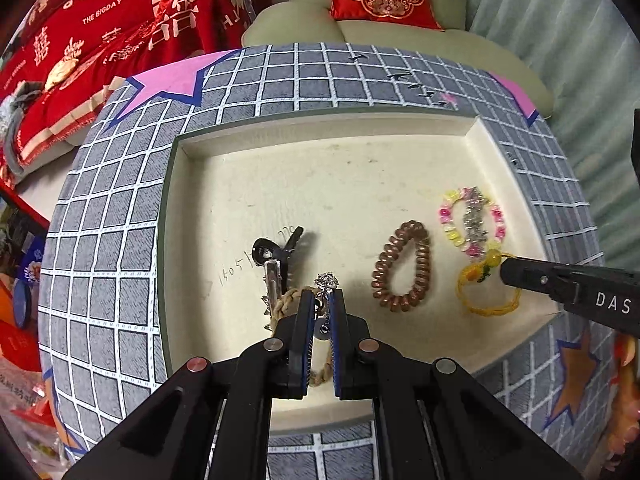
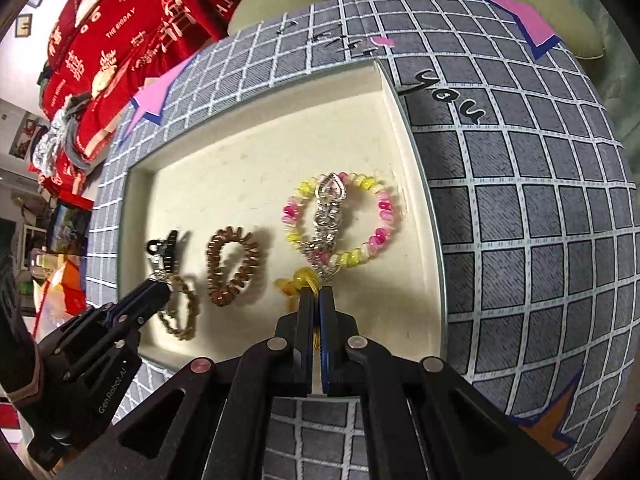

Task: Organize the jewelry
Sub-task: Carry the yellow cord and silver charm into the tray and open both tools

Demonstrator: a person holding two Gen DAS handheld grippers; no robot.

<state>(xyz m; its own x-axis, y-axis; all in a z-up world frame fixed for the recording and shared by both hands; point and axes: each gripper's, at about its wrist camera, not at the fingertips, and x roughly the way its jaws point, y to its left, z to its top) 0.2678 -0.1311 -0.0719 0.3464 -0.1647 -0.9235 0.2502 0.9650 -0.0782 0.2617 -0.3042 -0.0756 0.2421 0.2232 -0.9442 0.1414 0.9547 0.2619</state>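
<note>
Jewelry held over a cream shallow tray [image 1: 240, 184]

A yellow cord bracelet [image 2: 298, 282] is pinched in the right hand-held gripper [image 2: 319, 294]; a silver chain with charm [image 1: 326, 282] sits between the nearly closed left hand-held gripper [image 1: 322, 300], above a tan braided rope bracelet [image 1: 286, 302].

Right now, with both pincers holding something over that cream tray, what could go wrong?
The left gripper pinches a silver charm on a braided cord that lies against the black hair clip; lifting might drag the clip along. The right gripper holds the yellow string bracelet, whose knot touches the pink and yellow beaded bracelet; it may snag.
</note>
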